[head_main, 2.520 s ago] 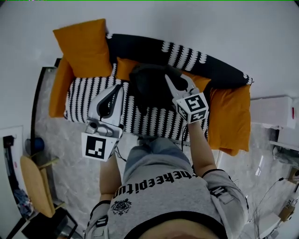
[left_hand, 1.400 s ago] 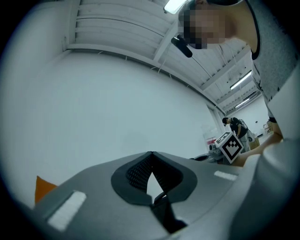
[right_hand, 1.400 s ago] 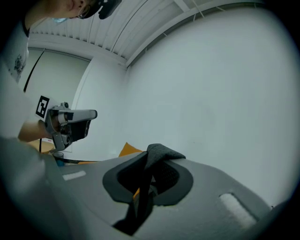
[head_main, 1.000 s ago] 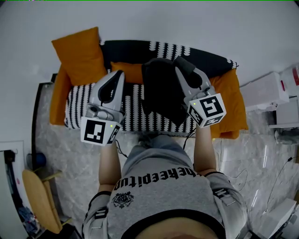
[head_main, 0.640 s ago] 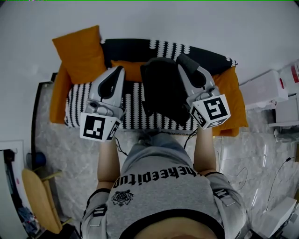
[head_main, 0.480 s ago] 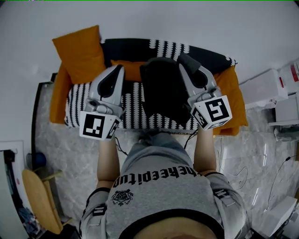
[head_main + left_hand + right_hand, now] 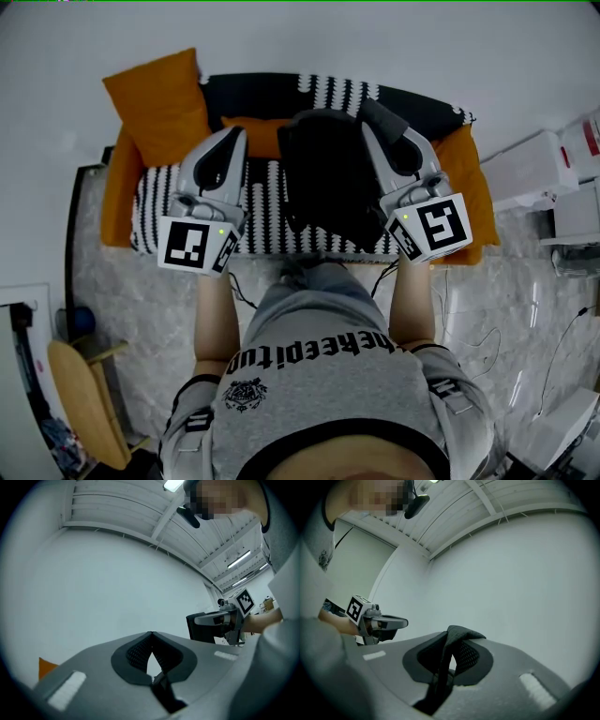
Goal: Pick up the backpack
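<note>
The black backpack (image 7: 328, 178) hangs in the air in front of the striped sofa (image 7: 262, 202), held by its top strap. My right gripper (image 7: 375, 114) is shut on that strap (image 7: 451, 637), which folds over the jaw tips and runs down between the pads. My left gripper (image 7: 236, 136) hovers to the left of the bag, apart from it. Its jaws are shut, the tips meet (image 7: 151, 633), and nothing lies between them. From the left gripper view the right gripper (image 7: 225, 619) shows with the dark bag (image 7: 204, 627) under it.
Orange cushions (image 7: 155, 94) lie on the sofa's left and right ends. White boxes (image 7: 534, 169) stand at the right, a wooden chair (image 7: 89, 403) at the lower left, and cables (image 7: 553, 356) trail over the marble floor. A pale wall rises behind the sofa.
The right gripper has risen a little with the backpack, which was lifted off the sofa seat and now hangs free. The left gripper has stayed where it was.
</note>
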`<act>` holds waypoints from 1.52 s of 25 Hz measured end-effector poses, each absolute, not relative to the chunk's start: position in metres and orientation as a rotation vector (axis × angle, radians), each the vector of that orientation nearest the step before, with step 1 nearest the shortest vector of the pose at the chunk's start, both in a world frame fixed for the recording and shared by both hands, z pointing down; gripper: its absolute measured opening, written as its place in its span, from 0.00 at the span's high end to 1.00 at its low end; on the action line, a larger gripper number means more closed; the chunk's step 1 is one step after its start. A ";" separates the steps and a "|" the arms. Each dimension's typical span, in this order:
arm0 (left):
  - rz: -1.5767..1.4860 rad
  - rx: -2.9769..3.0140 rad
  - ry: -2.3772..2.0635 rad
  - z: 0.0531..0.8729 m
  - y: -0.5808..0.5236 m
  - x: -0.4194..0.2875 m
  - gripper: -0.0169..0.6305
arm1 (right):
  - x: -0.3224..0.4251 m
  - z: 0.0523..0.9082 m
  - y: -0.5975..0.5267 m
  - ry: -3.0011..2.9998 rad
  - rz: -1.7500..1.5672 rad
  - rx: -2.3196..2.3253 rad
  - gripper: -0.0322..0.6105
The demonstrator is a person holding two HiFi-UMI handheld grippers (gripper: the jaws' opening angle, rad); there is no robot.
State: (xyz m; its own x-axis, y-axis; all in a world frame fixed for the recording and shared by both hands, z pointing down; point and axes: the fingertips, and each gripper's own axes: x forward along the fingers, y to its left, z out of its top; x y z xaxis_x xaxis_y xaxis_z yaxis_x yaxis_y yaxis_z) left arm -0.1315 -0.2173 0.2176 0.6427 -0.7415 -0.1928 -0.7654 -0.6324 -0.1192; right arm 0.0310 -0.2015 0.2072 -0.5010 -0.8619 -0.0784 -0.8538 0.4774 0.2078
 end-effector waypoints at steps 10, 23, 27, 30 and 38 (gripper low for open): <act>0.142 -2.689 1.263 0.228 -0.215 -0.140 0.95 | 0.031 0.210 -0.197 -2.681 -0.315 1.597 0.90; 0.136 -2.695 1.258 0.232 -0.212 -0.140 0.95 | 0.033 0.213 -0.193 -2.668 -0.329 1.616 0.90; 0.140 -2.695 1.256 0.232 -0.211 -0.139 0.95 | 0.034 0.213 -0.191 -2.662 -0.341 1.617 0.90; 0.141 -2.693 1.255 0.232 -0.210 -0.139 0.95 | 0.034 0.212 -0.190 -2.665 -0.343 1.615 0.90; 0.137 -2.692 1.256 0.231 -0.208 -0.137 0.95 | 0.035 0.207 -0.186 -2.680 -0.354 1.615 0.90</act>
